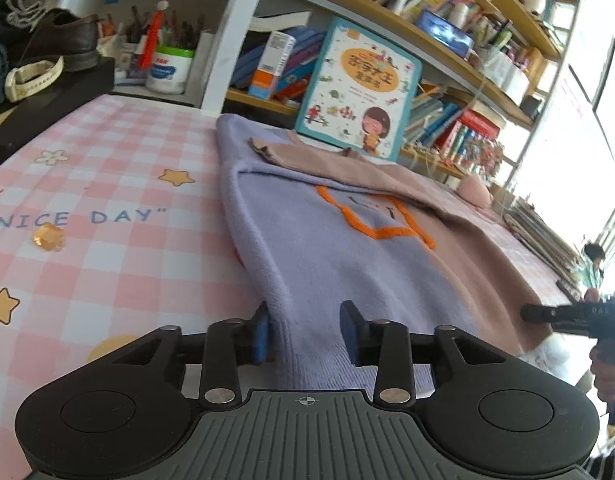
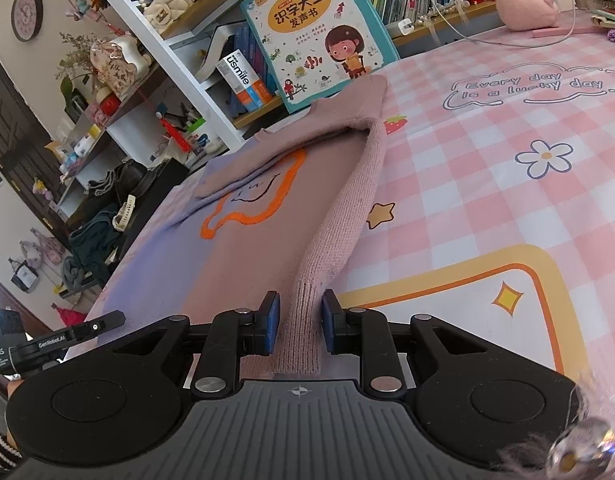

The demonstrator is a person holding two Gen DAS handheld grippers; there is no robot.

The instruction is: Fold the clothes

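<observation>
A knit sweater point(image 1: 347, 256), lavender on one half and dusty pink on the other, lies flat on the pink checked tablecloth point(image 1: 107, 152) with an orange outline on its chest. My left gripper point(image 1: 305, 314) is at the near lavender edge. Its jaws stand apart with the fabric lying loose between them. In the right wrist view the sweater's pink sleeve point(image 2: 347, 208) runs straight down the cloth and passes between the pads of my right gripper point(image 2: 299, 306), unpinched and flat. The right gripper point(image 1: 555, 316) also shows at the left wrist view's right edge, with a hand on it.
A children's picture book point(image 1: 359, 92) leans on the bookshelf just behind the sweater. A pink plush point(image 2: 527, 4) and a white cable lie at the far right of the table. A shoe point(image 1: 63, 40) and dark clothes sit on a black stand at the left. A small orange gem point(image 1: 47, 236) rests on the cloth.
</observation>
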